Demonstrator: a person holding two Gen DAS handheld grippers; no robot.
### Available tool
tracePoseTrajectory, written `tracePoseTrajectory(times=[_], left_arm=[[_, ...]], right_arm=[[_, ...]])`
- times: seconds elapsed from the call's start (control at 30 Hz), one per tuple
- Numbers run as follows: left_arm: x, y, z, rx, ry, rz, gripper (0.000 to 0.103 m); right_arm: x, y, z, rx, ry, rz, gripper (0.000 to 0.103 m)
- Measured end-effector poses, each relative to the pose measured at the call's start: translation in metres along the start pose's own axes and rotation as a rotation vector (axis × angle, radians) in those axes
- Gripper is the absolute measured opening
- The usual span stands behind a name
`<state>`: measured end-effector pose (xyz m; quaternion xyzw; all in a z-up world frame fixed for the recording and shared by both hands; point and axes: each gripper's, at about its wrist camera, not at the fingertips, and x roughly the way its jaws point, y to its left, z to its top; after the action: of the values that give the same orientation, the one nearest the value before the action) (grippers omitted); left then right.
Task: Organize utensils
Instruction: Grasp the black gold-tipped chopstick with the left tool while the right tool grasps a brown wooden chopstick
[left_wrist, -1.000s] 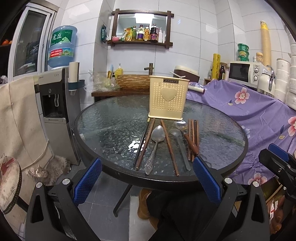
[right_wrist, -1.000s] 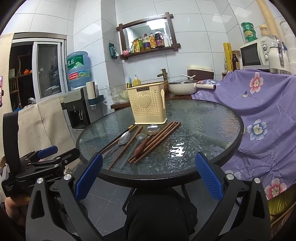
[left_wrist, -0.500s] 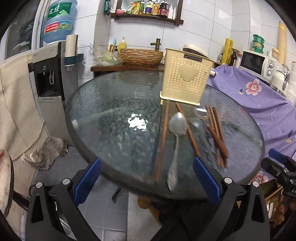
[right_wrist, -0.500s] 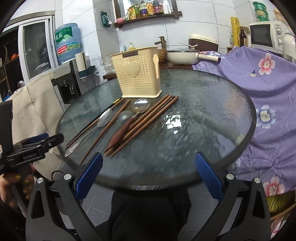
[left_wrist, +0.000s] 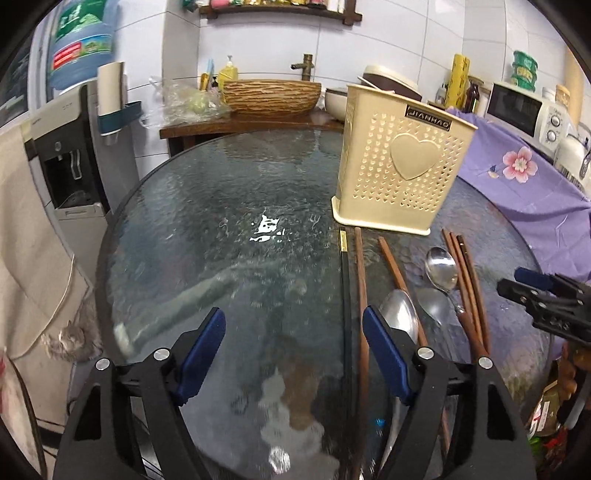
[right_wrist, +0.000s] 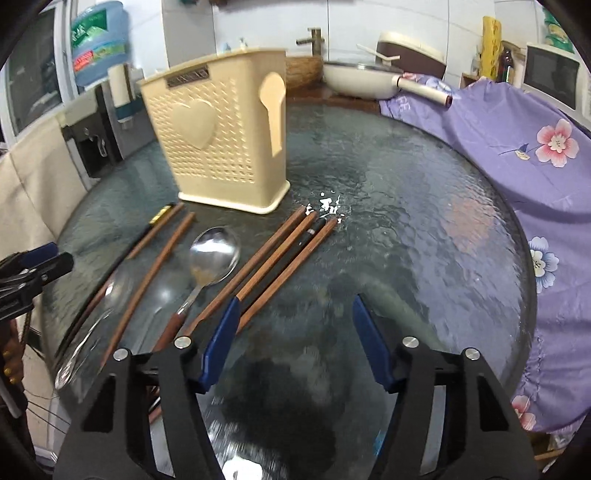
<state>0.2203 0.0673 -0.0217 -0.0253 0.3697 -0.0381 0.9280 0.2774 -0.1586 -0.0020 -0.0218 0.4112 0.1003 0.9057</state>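
A cream utensil holder (left_wrist: 400, 162) with a heart on its front stands on the round glass table (left_wrist: 229, 229); it also shows in the right wrist view (right_wrist: 221, 144). In front of it lie brown chopsticks (left_wrist: 360, 291), a black chopstick (left_wrist: 345, 280) and metal spoons (left_wrist: 439, 267). In the right wrist view a spoon (right_wrist: 212, 256) lies between chopsticks (right_wrist: 280, 254). My left gripper (left_wrist: 293, 354) is open and empty, low over the table, its right finger over a spoon. My right gripper (right_wrist: 295, 336) is open and empty over bare glass beside the chopsticks.
A purple flowered cloth (right_wrist: 517, 147) covers things to the right of the table. A water dispenser (left_wrist: 74, 147) stands at the left. A cat (left_wrist: 74, 338) lies on the floor. A counter with a woven basin (left_wrist: 271, 94) is behind.
Both grippers have moved forward and down over the table, close to the utensils. Their jaws have narrowed a little but stay open.
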Motion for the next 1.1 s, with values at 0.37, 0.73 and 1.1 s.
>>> tracePoseTrajectory(times=[0.37, 0.73, 1.1], left_arm=[[0.039, -0.001, 0.011, 0.049, 0.084, 0.005, 0.074], [0.048, 0.019, 0.013, 0.061, 0.114, 0.066, 0.075], [0.055, -0.005, 0.017, 0.108, 0.09, 0.016, 0.076]], right_arm=[[0.035, 0.003, 0.018, -0.037, 0.052, -0.052, 0.062], [0.02, -0.054, 0.014, 0.062, 0.067, -0.011, 0.062], [0.035, -0.005, 0.016, -0.049, 0.068, 0.028, 0.062]])
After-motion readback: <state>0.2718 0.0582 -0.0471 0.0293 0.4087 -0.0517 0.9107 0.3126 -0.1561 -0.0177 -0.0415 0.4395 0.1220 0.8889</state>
